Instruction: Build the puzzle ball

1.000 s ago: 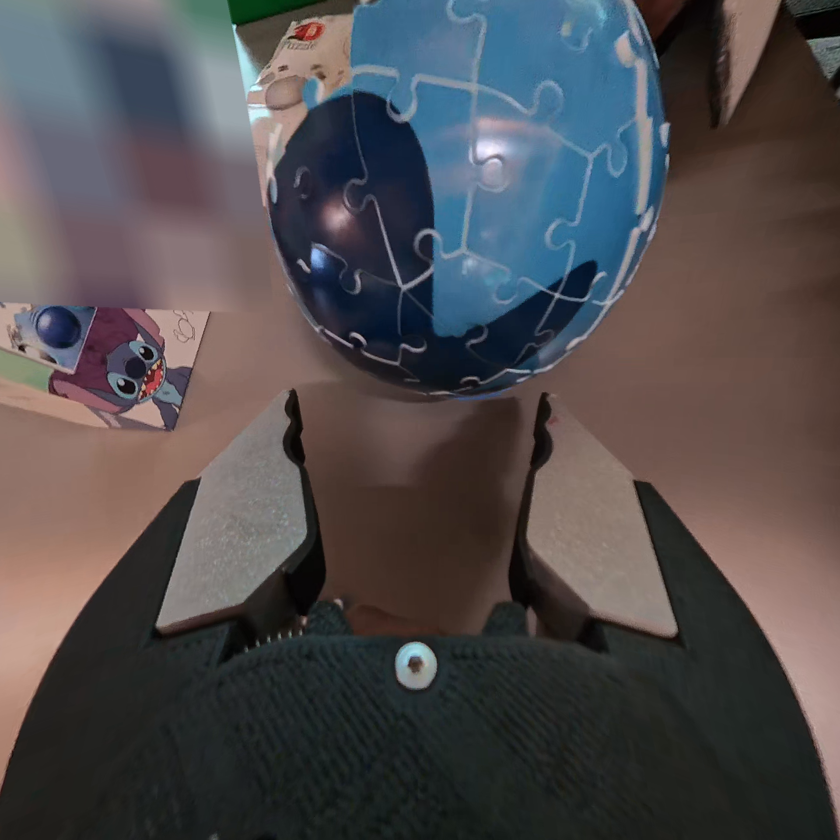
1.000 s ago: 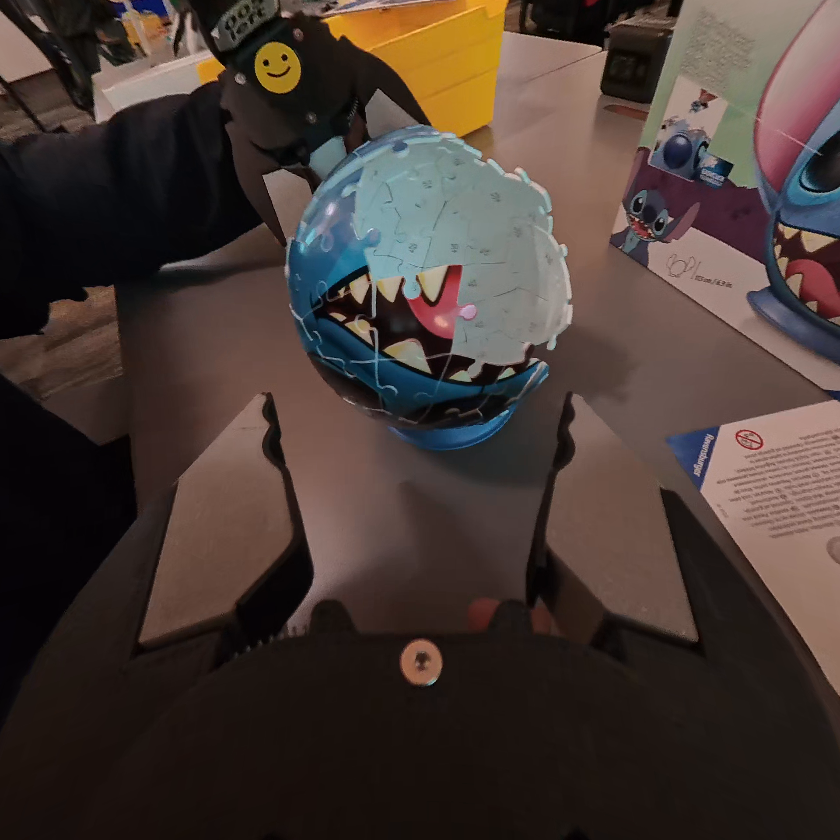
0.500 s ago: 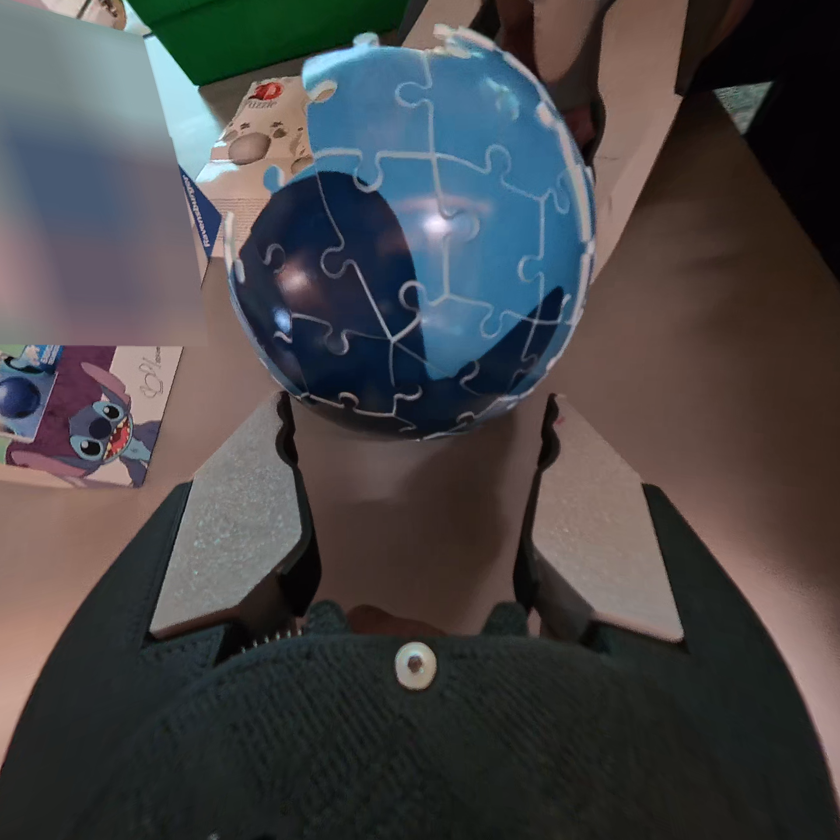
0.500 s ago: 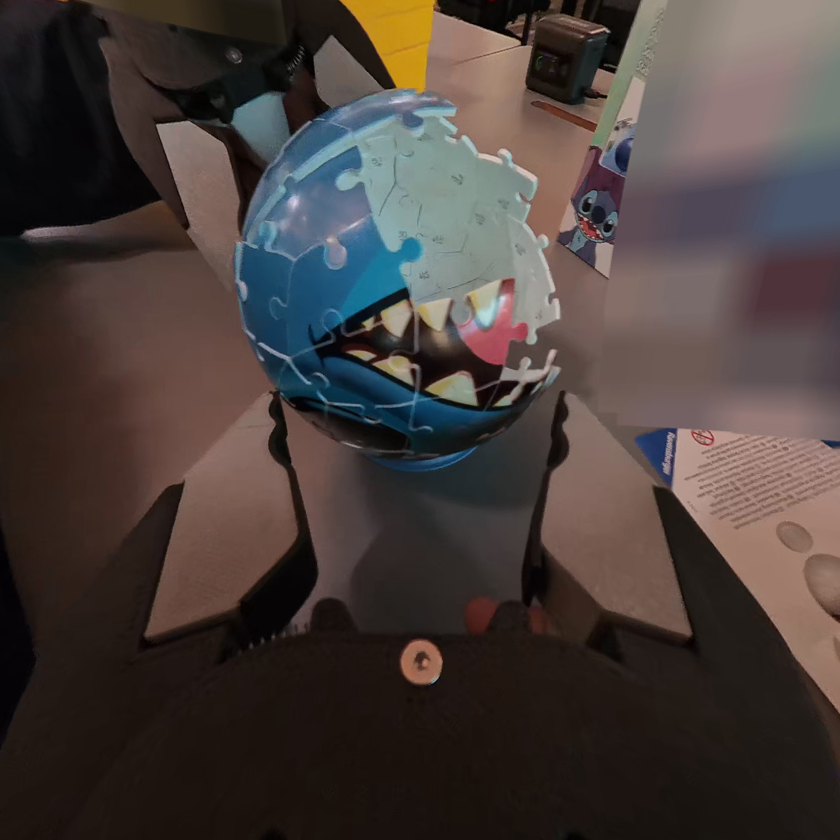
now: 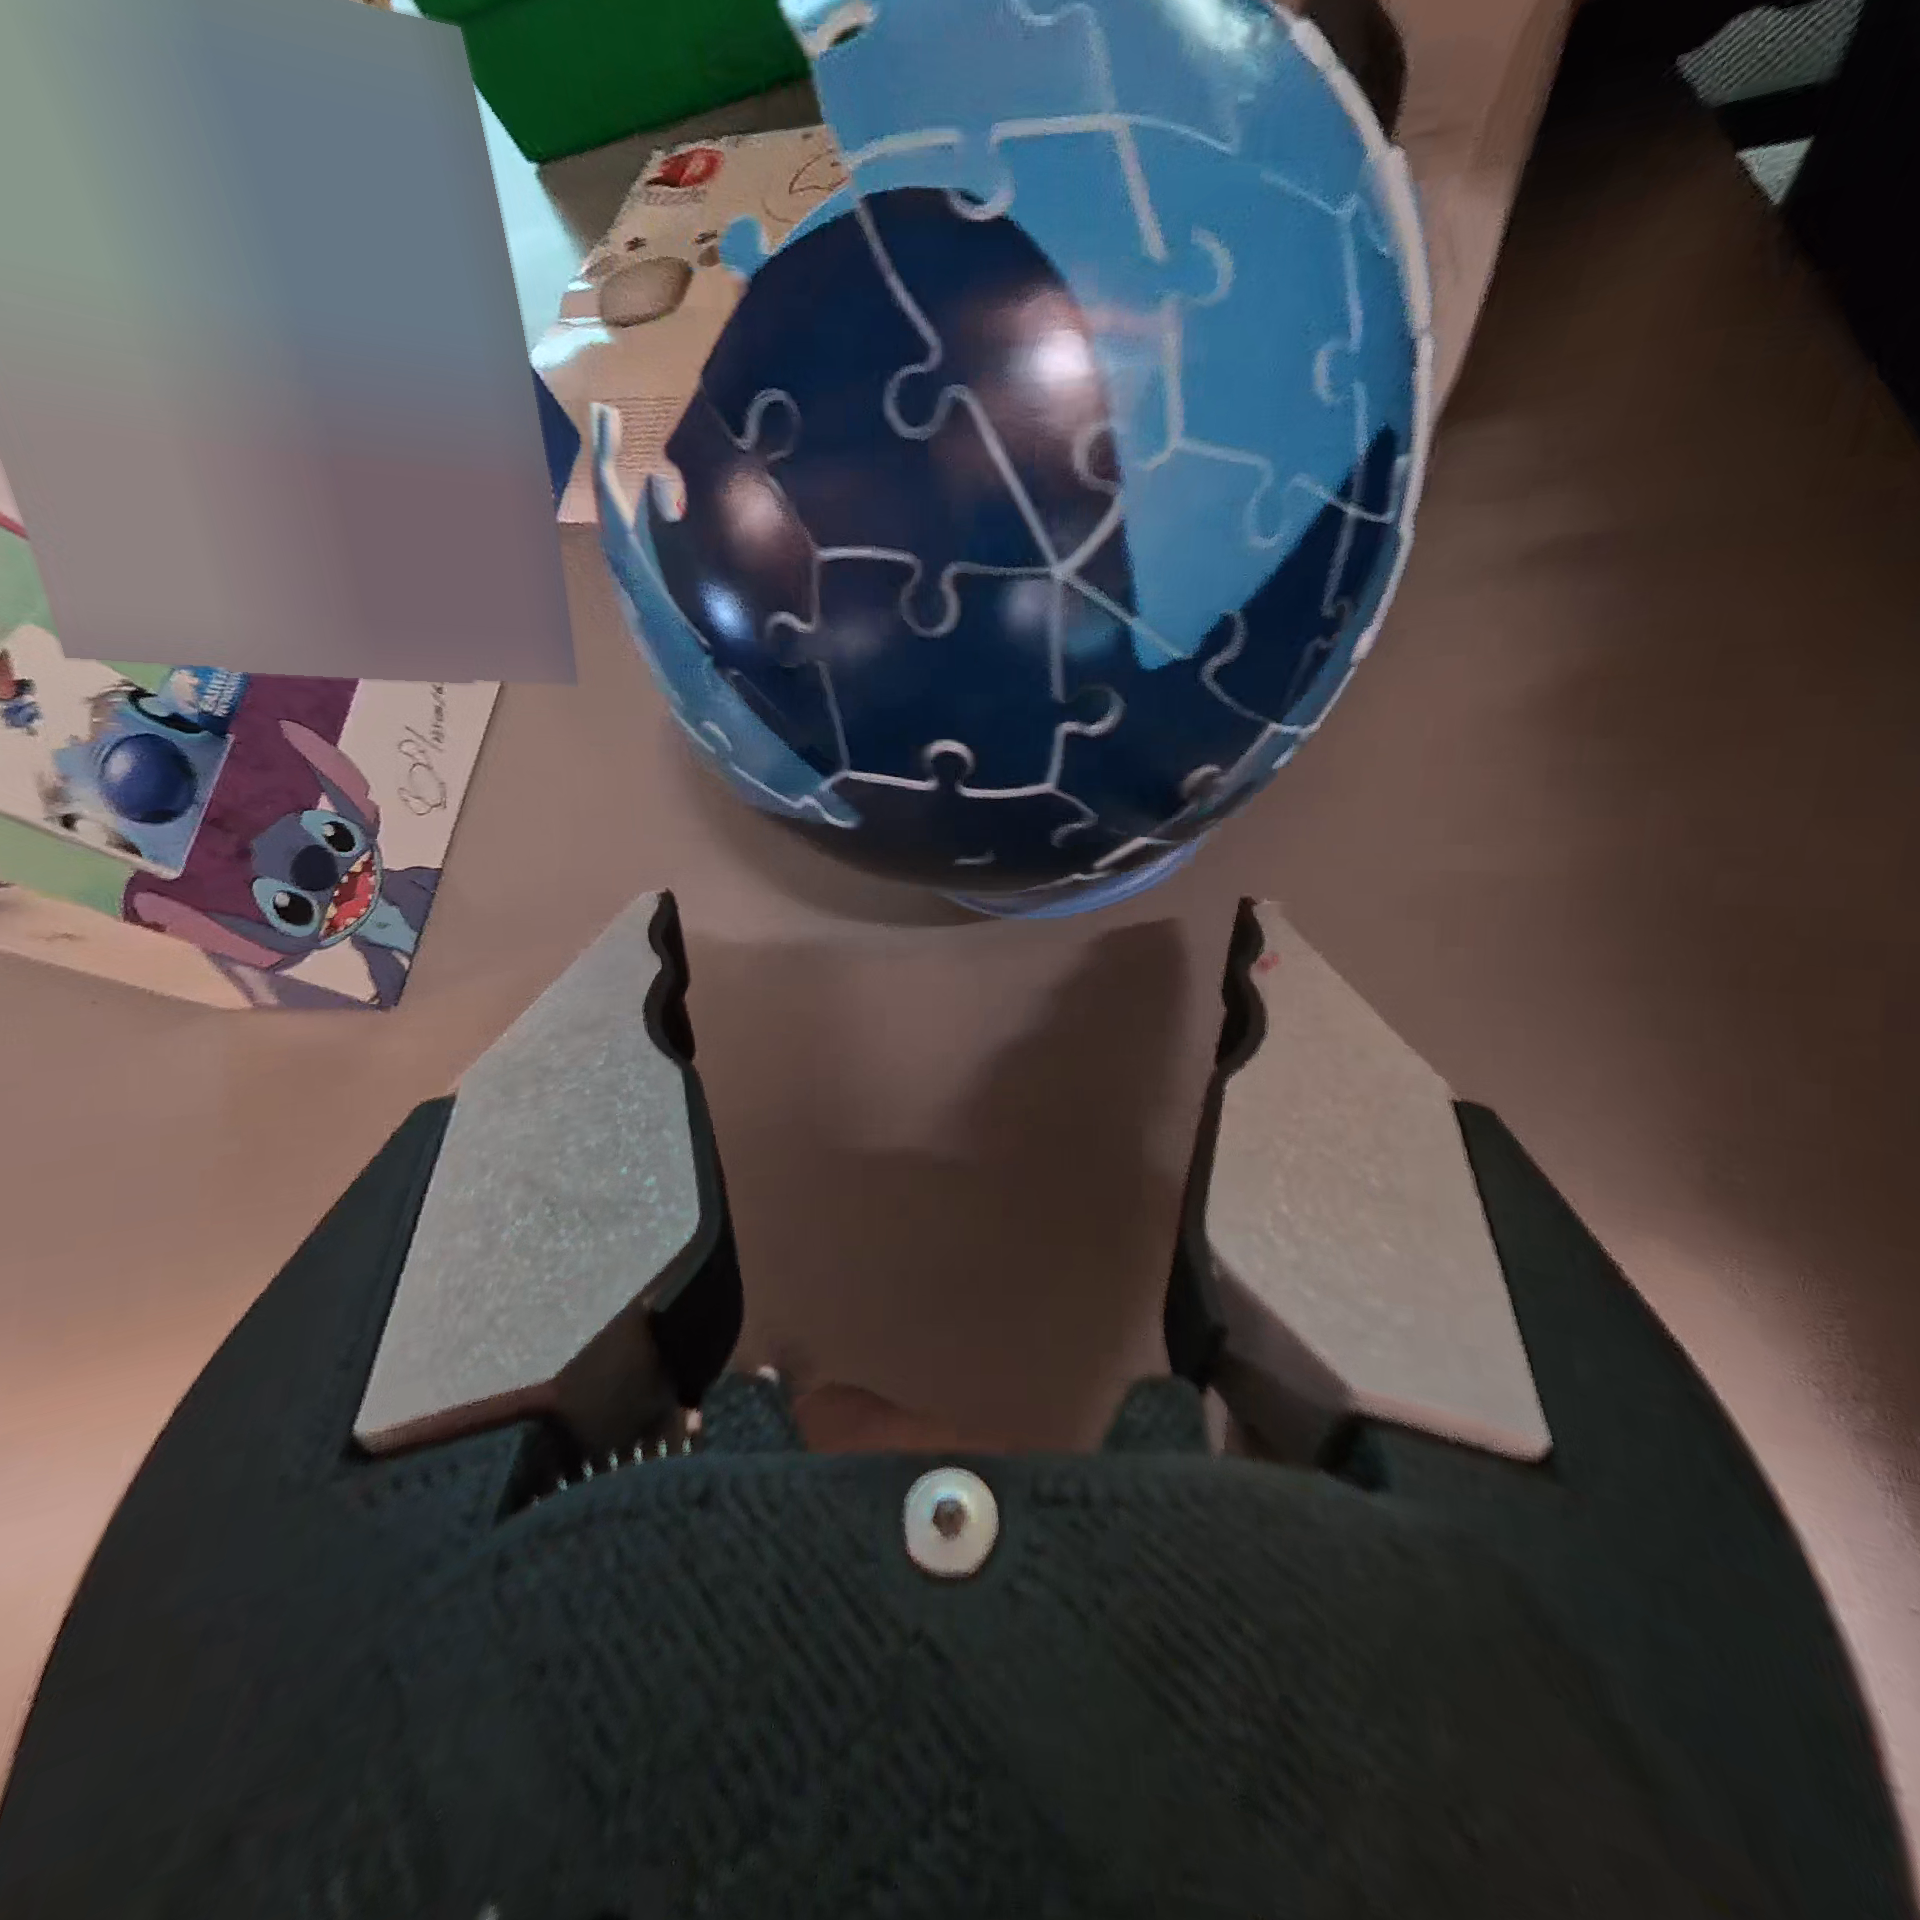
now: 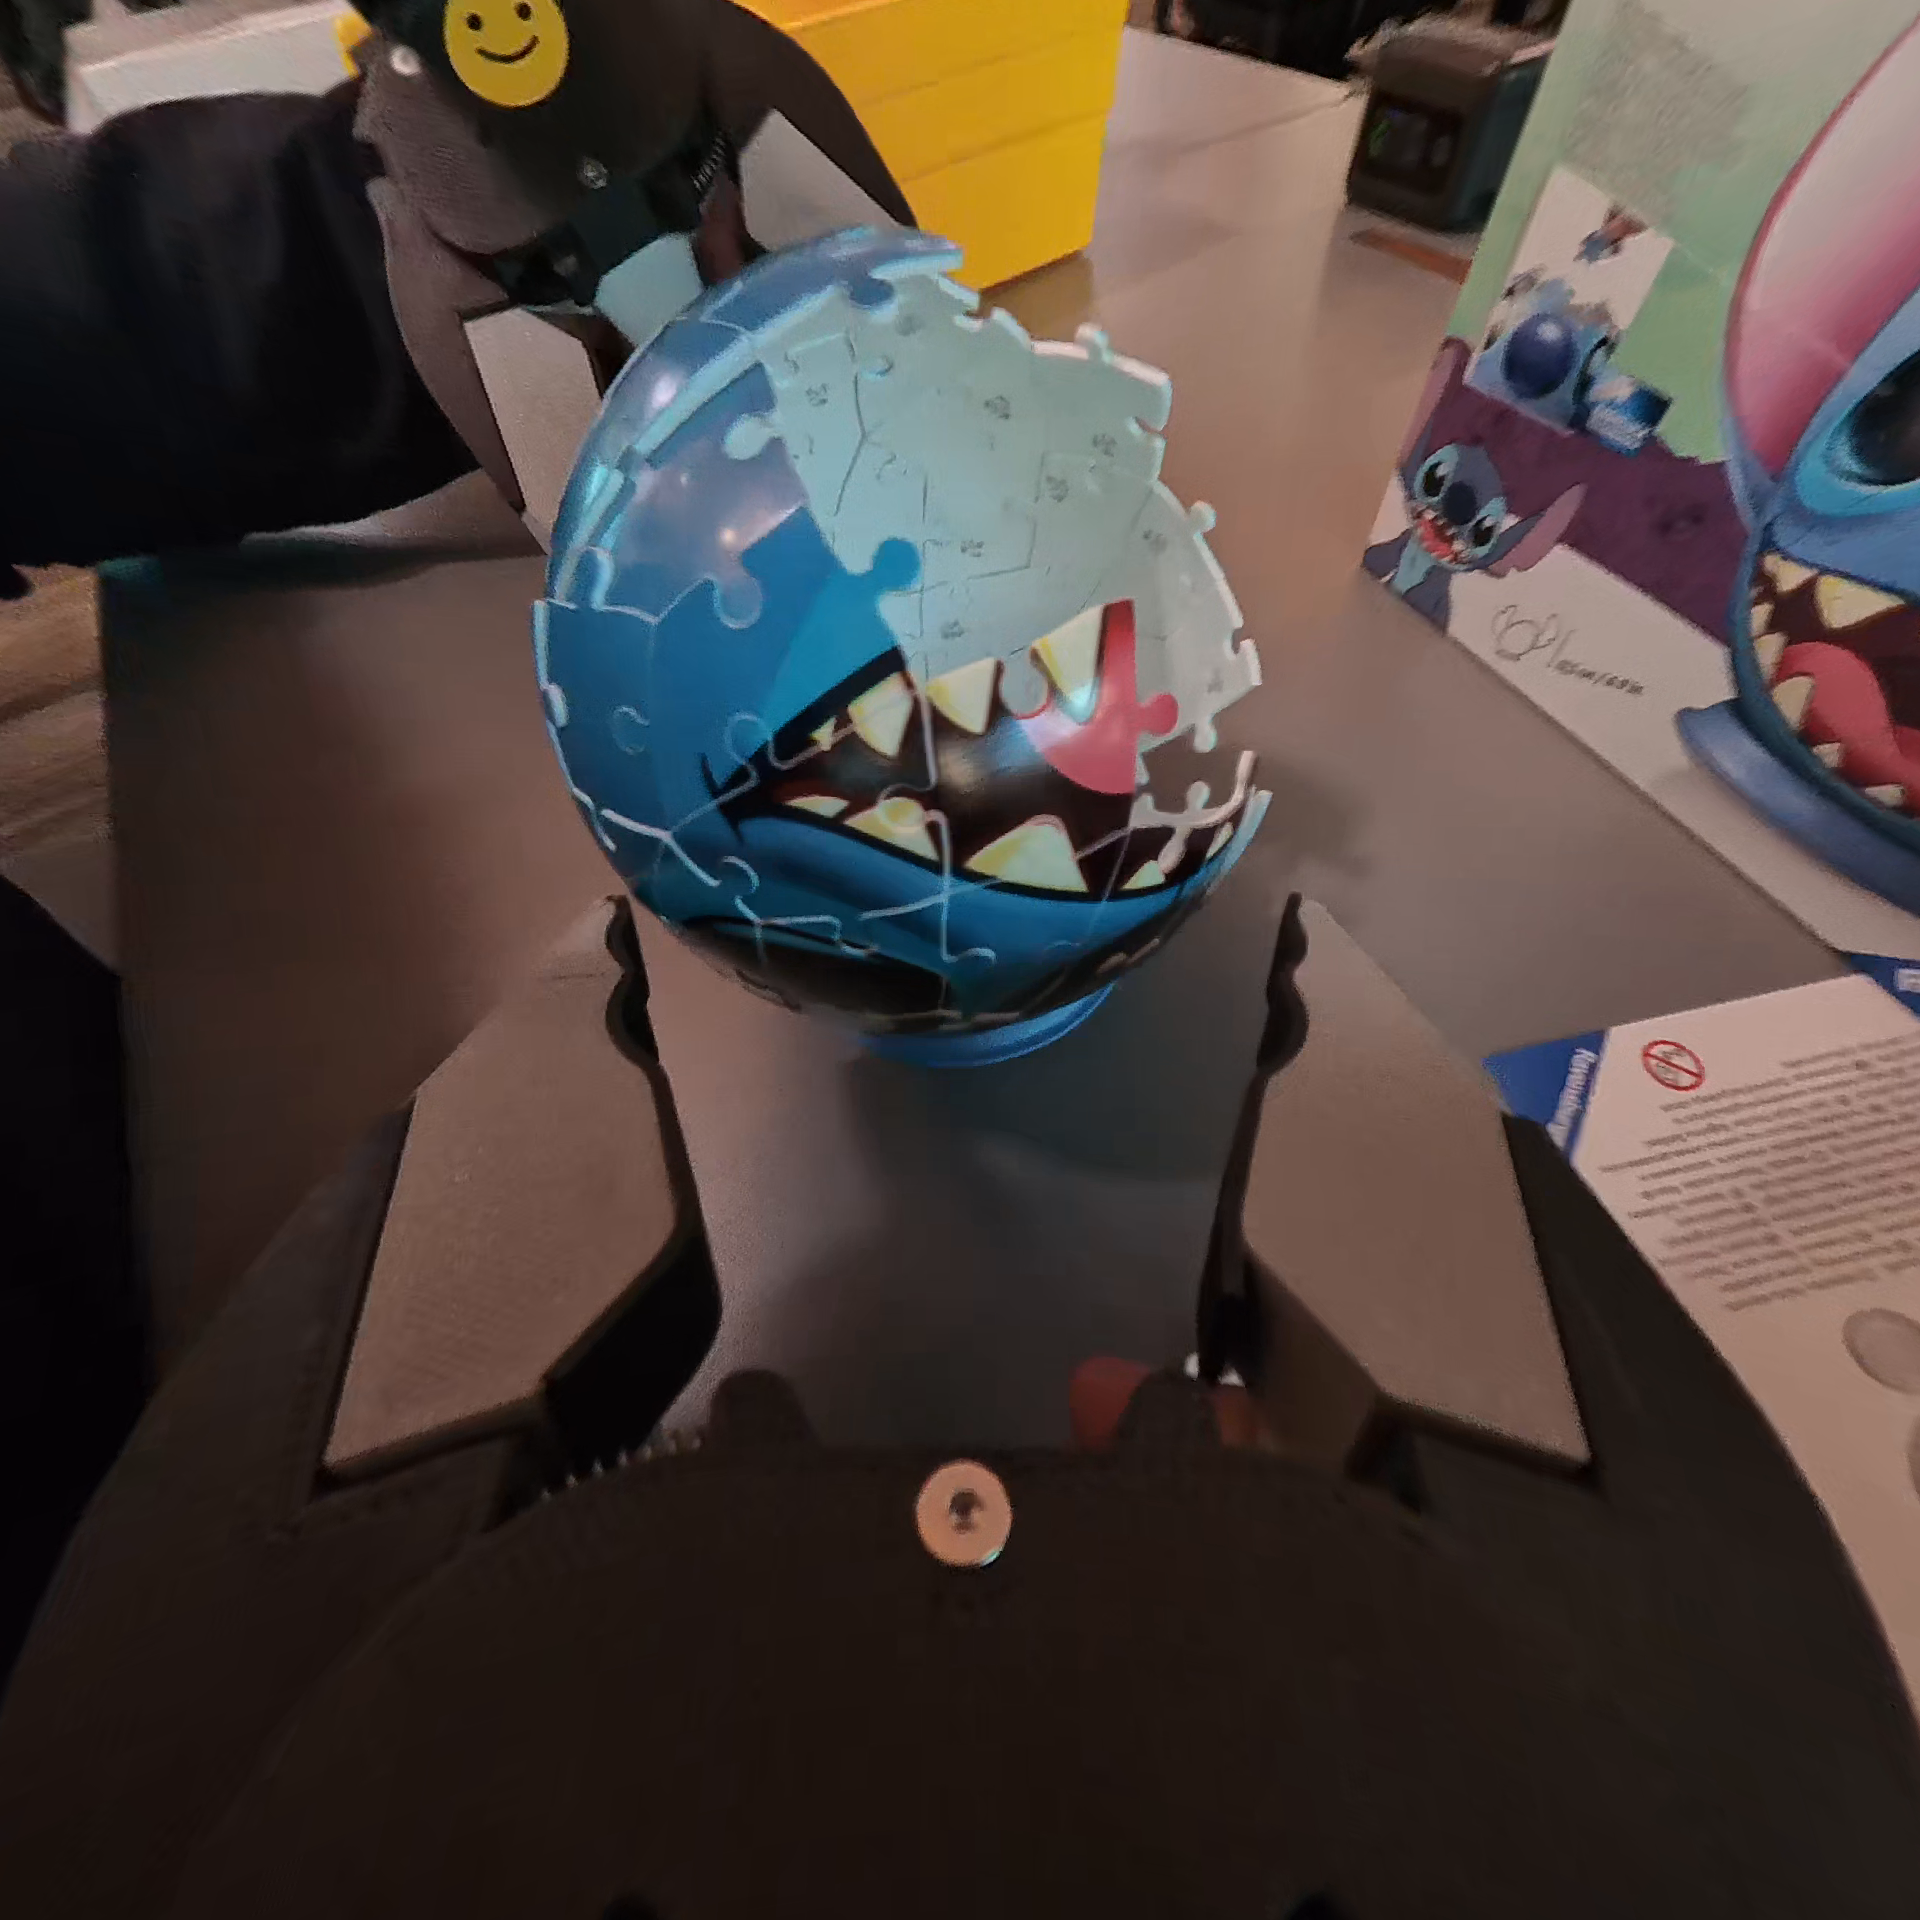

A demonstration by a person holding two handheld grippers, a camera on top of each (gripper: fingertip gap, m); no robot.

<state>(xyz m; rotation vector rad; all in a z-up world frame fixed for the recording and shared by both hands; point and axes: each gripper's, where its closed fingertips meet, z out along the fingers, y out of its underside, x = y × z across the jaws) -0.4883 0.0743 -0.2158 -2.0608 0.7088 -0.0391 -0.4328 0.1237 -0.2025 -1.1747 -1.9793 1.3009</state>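
A partly built blue puzzle ball [image 6: 894,665] stands on a blue ring base [image 6: 977,1029] on the grey table. Its open side shows the pale inner faces of the pieces; a toothed mouth is printed on the front. In the left wrist view the ball [image 5: 1039,499] shows its dark and light blue back. My left gripper [image 5: 956,935] is open and empty, just short of the ball's foot. My right gripper [image 6: 951,935] is open and empty, its fingertips either side of the ball's base. The left gripper [image 6: 582,187] also shows behind the ball.
The puzzle box [image 6: 1683,520] stands at the right, also seen in the left wrist view [image 5: 260,831]. An instruction sheet [image 6: 1766,1174] lies at the right front. A yellow bin [image 6: 977,135] sits at the back, a green box [image 5: 623,62] beyond the ball.
Both grippers have shifted around the ball, the left one drawing back slightly so the ball's base ring shows. The ball stays on its base. Both jaws stay open.
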